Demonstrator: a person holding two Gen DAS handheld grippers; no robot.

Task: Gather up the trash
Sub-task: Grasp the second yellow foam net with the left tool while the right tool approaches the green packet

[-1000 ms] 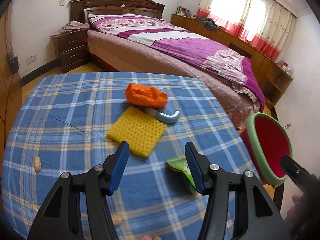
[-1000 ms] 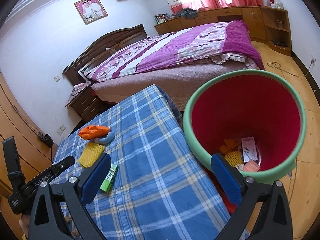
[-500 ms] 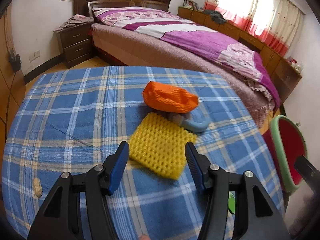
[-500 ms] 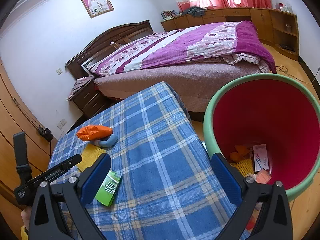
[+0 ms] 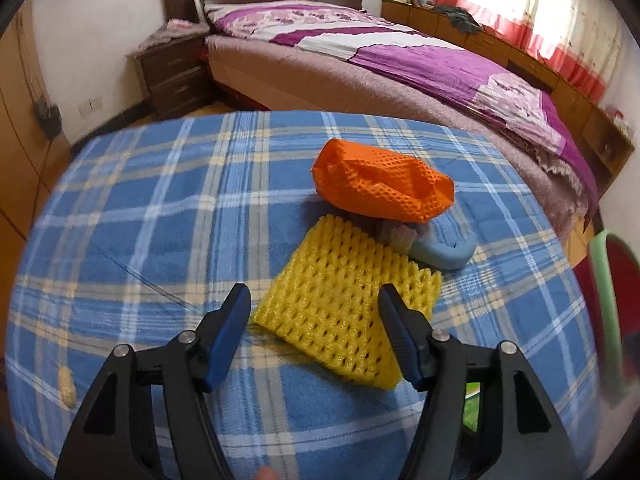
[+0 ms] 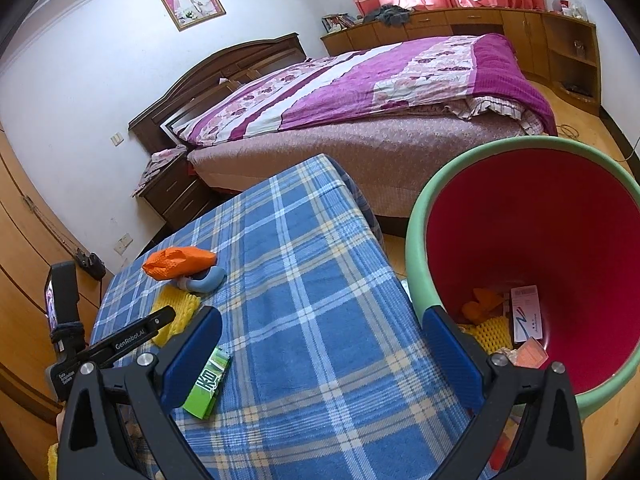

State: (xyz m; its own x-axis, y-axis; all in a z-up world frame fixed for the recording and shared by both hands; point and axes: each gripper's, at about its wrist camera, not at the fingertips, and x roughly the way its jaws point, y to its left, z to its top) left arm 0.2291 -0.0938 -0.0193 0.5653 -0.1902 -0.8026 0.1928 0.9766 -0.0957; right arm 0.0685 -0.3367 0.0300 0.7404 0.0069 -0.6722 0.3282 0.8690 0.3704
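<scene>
Yellow foam net lies between the opening left hand-held gripper jaws.

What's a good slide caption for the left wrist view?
Open left gripper closing in on yellow foam net on plaid tablecloth.

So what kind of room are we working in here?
A bedroom in a home, it seems: a large bed with a purple quilt, a bedside cabinet, and a framed portrait on the wall. The trash lies on a table with a blue checked cloth.
</scene>
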